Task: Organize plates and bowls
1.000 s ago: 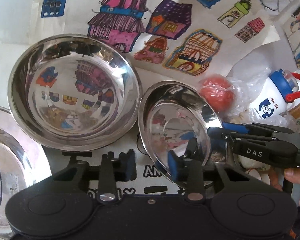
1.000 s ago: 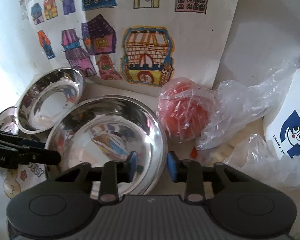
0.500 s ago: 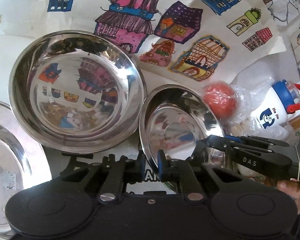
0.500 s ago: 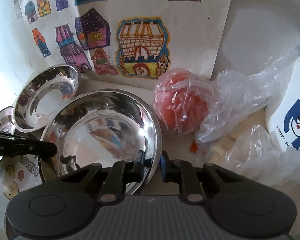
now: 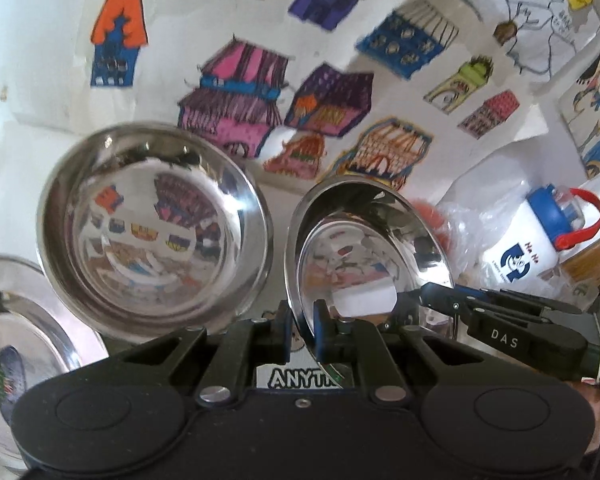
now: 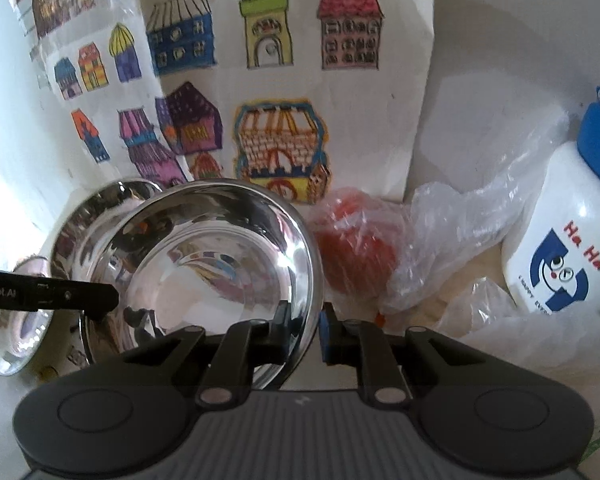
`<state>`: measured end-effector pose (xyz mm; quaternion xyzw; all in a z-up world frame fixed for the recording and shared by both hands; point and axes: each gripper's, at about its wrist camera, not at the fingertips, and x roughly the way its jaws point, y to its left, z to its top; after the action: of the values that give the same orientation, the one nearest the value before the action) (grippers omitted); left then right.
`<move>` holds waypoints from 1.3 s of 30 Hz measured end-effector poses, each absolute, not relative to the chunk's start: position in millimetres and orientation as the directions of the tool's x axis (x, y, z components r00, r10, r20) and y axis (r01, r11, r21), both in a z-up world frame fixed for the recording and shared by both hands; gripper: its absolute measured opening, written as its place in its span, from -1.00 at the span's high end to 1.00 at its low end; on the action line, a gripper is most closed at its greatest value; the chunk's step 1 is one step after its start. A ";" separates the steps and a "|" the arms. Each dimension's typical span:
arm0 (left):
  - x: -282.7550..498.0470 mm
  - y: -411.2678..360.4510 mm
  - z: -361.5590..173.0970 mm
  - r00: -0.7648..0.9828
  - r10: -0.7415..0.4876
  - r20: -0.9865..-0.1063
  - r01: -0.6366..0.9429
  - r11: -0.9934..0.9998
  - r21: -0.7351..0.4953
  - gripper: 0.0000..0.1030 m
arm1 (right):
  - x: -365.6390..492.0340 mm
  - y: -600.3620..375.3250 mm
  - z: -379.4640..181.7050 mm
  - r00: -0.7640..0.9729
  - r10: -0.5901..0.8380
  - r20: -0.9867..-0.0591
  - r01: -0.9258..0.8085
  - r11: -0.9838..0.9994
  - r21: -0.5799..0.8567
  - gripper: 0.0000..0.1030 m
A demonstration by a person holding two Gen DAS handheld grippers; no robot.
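Observation:
A small steel bowl [image 5: 364, 248] is held tilted above the table between both grippers. My left gripper [image 5: 302, 328] is shut on its near-left rim. My right gripper [image 6: 305, 330] is shut on its opposite rim; the bowl also shows in the right wrist view [image 6: 220, 256]. A larger steel bowl [image 5: 152, 224] sits just left of it, also seen behind it in the right wrist view [image 6: 96, 216]. A steel plate [image 5: 20, 344] lies at the far left, also in the right wrist view [image 6: 12, 340].
A red ball in clear plastic [image 6: 356, 256] lies right of the held bowl. A white bottle with a blue lid [image 5: 540, 240] stands further right among plastic bags [image 6: 460, 232]. Paper with coloured house drawings [image 6: 276, 80] leans on the wall behind.
Both grippers closed onto the small bowl's rim and lifted it; it now tilts up off the table. The large bowl and the plate have not moved.

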<state>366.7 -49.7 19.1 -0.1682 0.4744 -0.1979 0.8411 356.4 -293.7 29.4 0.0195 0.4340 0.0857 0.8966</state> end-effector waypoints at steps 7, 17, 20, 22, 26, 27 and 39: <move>372.5 -14.4 45.5 0.524 -0.437 -0.731 0.144 0.891 -0.430 0.80 | 369.9 -258.2 49.2 0.607 0.225 -0.762 -0.188 0.973 0.137 0.68; 388.1 53.1 44.6 0.547 -0.342 -0.764 0.047 0.924 -0.379 0.81 | 407.2 -182.5 40.4 0.570 0.265 -0.778 -0.255 0.957 0.139 0.67; 395.6 66.6 40.8 0.550 -0.321 -0.771 0.026 0.929 -0.368 0.81 | 413.9 -165.6 38.3 0.560 0.261 -0.786 -0.268 0.955 0.126 0.66; 399.1 74.2 37.5 0.546 -0.308 -0.779 0.018 0.934 -0.357 0.81 | 417.7 -155.6 35.4 0.553 0.256 -0.793 -0.274 0.955 0.117 0.66; 405.1 78.3 31.3 0.529 -0.291 -0.797 0.013 0.942 -0.336 0.81 | 421.3 -143.5 29.9 0.538 0.240 -0.808 -0.283 0.954 0.095 0.65; 405.9 78.2 30.1 0.525 -0.291 -0.800 0.015 0.943 -0.333 0.81 | 421.9 -141.9 28.8 0.535 0.235 -0.811 -0.283 0.955 0.089 0.65; 414.2 63.2 23.5 0.511 -0.249 -0.823 0.026 0.961 -0.275 0.79 | 432.1 -126.8 24.1 0.525 0.208 -0.825 -0.278 0.958 0.065 0.64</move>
<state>414.2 63.2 23.5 -0.1142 0.4880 -0.0797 0.8616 432.1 -126.8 24.1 -0.0371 0.4671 0.1392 0.8724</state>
